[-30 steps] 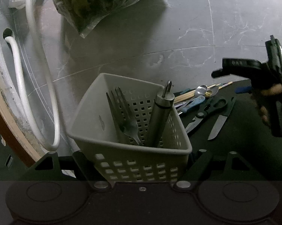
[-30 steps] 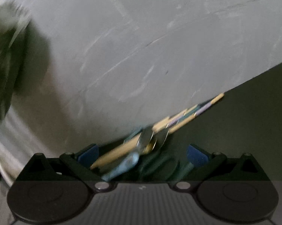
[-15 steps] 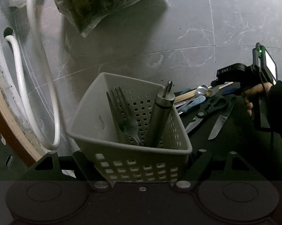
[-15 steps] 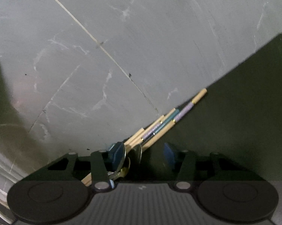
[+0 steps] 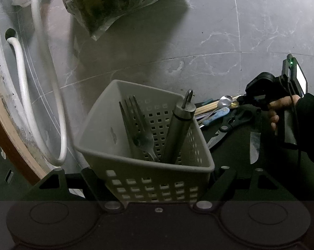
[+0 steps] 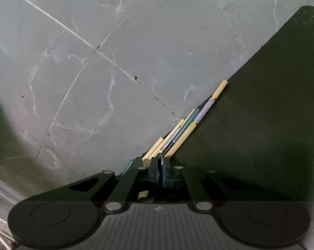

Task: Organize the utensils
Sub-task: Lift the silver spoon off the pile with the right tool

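No text, label, brand, number or sign can be read in either view. The small lit screen (image 5: 300, 77) on the device in the person's right hand glows blank white, with a green light beside it, and shows no legible characters. A faint pale mark on the housing behind the right claw is too small to make out.
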`<state>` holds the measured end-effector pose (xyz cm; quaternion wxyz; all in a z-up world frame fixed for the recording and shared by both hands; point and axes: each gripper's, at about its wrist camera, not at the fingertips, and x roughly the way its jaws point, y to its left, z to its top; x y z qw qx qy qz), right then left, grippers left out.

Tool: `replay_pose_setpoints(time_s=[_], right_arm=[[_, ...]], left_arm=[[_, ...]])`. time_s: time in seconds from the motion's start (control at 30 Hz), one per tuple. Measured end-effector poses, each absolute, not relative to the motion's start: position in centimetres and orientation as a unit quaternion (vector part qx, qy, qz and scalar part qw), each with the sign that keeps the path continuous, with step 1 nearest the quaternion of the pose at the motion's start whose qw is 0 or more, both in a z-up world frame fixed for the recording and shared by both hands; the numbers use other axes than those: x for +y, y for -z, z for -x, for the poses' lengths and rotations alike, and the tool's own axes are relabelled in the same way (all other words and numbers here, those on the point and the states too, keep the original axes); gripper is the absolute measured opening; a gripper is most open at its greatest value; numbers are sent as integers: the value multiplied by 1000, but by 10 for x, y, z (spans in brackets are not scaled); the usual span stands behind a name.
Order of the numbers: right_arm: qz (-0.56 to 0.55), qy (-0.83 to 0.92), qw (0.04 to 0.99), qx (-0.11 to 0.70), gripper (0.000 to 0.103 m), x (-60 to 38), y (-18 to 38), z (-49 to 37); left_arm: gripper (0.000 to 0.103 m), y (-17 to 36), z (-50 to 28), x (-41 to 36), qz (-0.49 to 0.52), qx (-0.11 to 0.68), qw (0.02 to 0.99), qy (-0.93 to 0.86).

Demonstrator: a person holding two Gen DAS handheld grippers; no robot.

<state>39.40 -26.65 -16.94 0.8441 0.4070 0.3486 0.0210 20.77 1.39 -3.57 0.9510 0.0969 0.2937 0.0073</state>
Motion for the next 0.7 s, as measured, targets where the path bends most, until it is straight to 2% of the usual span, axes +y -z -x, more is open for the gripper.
replay_pose_setpoints(time_s=[0.27, 0.7], right_arm=[[-420, -20, 847, 327, 2, -270, 157, -377], [-374, -14, 883, 282, 2, -281, 107, -339]], left_arm=[[81, 35, -207, 14, -97, 293, 951, -7], [80, 36, -206, 16, -98, 288, 952, 1]])
